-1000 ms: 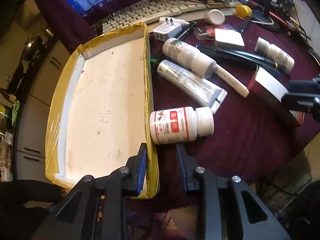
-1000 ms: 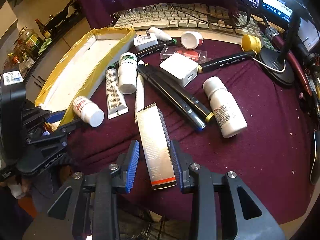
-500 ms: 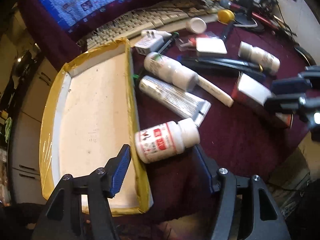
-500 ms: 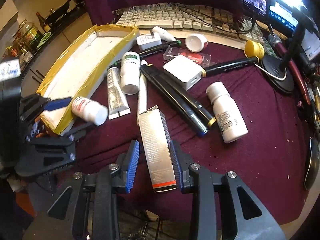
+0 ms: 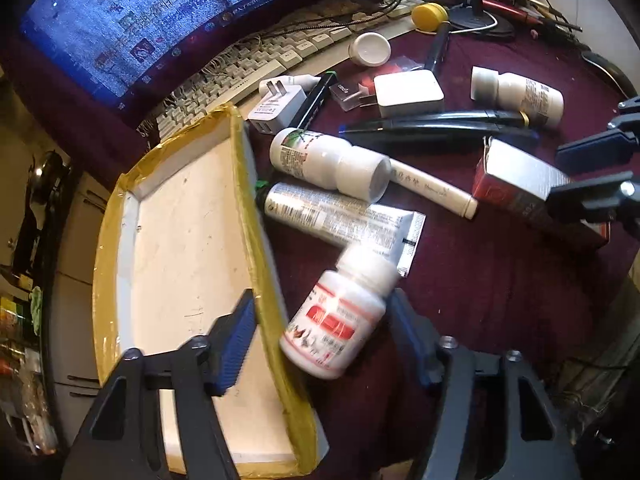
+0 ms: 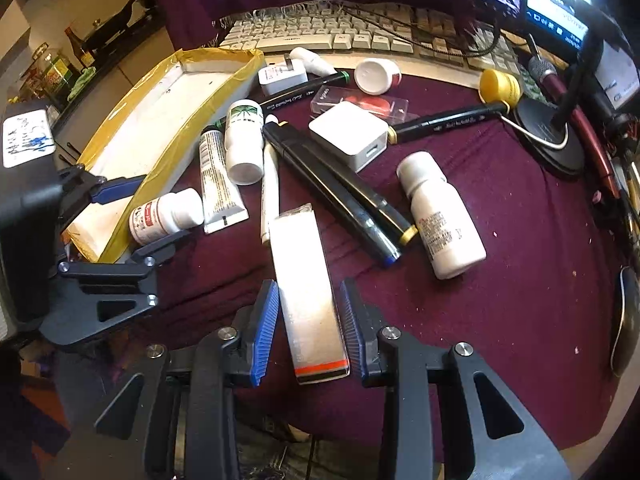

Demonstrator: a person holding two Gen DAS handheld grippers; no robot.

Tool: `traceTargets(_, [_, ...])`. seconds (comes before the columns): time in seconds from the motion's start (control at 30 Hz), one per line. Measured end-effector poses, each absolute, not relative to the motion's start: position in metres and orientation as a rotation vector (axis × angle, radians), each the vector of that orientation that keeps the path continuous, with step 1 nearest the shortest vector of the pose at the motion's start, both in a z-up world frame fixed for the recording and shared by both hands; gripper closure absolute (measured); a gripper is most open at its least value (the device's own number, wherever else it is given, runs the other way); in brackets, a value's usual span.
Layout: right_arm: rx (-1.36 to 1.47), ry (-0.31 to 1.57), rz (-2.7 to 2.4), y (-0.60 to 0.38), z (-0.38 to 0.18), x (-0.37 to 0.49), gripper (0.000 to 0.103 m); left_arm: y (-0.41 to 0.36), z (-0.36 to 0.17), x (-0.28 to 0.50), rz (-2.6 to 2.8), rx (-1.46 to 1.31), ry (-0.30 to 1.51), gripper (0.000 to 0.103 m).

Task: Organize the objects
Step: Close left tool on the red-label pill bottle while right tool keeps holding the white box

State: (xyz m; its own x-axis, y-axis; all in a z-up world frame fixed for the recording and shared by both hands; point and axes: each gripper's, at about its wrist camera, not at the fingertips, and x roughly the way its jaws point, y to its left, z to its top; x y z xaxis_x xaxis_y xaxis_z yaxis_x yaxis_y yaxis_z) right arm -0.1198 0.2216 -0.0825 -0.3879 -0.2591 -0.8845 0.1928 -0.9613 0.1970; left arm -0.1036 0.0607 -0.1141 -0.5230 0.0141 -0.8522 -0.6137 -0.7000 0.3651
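Pill bottle (image 5: 340, 316), red label: lies beside tray (image 5: 120, 240) rim, between wide-open fingers of left gripper (image 5: 320, 332) (nothing held). Carton (image 6: 306, 292): between right gripper (image 6: 308, 320) pads, gaps visible, ungripped. Step: grasping; next, close, lift into tray

The tray (image 5: 188, 240) floor is bare, walled only by its low taped rim. Just beside that rim lie a red-labelled bottle (image 5: 340, 320), a tube (image 5: 340, 216) and a green-labelled bottle (image 5: 328, 160), crowding the approach from the cloth side. Farther in, two black markers (image 6: 340, 188), a white charger (image 6: 352, 136) and another bottle (image 6: 440, 216) fill the middle. The maroon cloth (image 6: 520, 300) toward the near right edge is open. A keyboard (image 6: 360, 36) bars the far side.
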Motion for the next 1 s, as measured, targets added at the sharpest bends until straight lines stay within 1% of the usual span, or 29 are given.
traceTargets(0.07, [1.517, -0.085, -2.407, 0.225, -0.084, -0.114, 0.073, 0.055, -0.112, -0.102, 2.262, -1.281, 0.893, 0.05])
traceTargets(0.1, [1.506, -0.081, -2.396, 0.227, -0.086, -0.112, 0.073, 0.053, -0.11, -0.099, 2.268, -1.299, 0.867, 0.055])
traceTargets(0.13, [1.501, -0.088, -2.389, 0.23, -0.088, -0.111, 0.073, 0.051, -0.108, -0.097, 2.279, -1.311, 0.849, 0.066])
traceTargets(0.2, [1.498, -0.14, -2.378, 0.236, -0.094, -0.11, 0.073, 0.045, -0.102, -0.098, 2.278, -1.342, 0.784, 0.066])
traceTargets(0.23, [1.504, -0.166, -2.375, 0.238, -0.097, -0.111, 0.073, 0.041, -0.1, -0.1, 2.277, -1.367, 0.725, 0.066])
traceTargets(0.3, [1.517, -0.188, -2.379, 0.24, -0.101, -0.111, 0.073, 0.038, -0.097, -0.1, 2.291, -1.363, 0.689, 0.066])
traceTargets(0.43, [1.508, -0.192, -2.375, 0.238, -0.101, -0.109, 0.073, 0.039, -0.1, -0.1, 2.278, -1.342, 0.725, 0.064])
traceTargets(0.5, [1.49, -0.178, -2.373, 0.237, -0.097, -0.108, 0.073, 0.037, -0.093, -0.096, 2.293, -1.317, 0.679, 0.064])
traceTargets(0.57, [1.469, -0.187, -2.38, 0.239, -0.093, -0.105, 0.073, 0.03, -0.077, -0.084, 2.338, -1.237, 0.595, 0.062])
traceTargets(0.63, [1.465, -0.201, -2.382, 0.242, -0.09, -0.105, 0.073, 0.024, -0.063, -0.071, 2.374, -1.173, 0.497, 0.044])
traceTargets(0.7, [1.455, -0.208, -2.386, 0.243, -0.087, -0.104, 0.073, 0.012, -0.055, -0.059, 2.393, -1.164, 0.347, 0.043])
traceTargets(0.77, [1.447, -0.216, -2.387, 0.243, -0.084, -0.104, 0.073, 0.004, -0.058, -0.045, 2.401, -1.174, 0.25, 0.043])
traceTargets(0.87, [1.435, -0.216, -2.382, 0.241, -0.081, -0.103, 0.073, -0.003, -0.085, -0.039, 2.369, -1.271, 0.158, 0.043])
traceTargets(1.0, [1.416, -0.203, -2.379, 0.235, -0.077, -0.101, 0.073, -0.014, -0.107, -0.045, 2.36, -1.365, 0.104, 0.044])
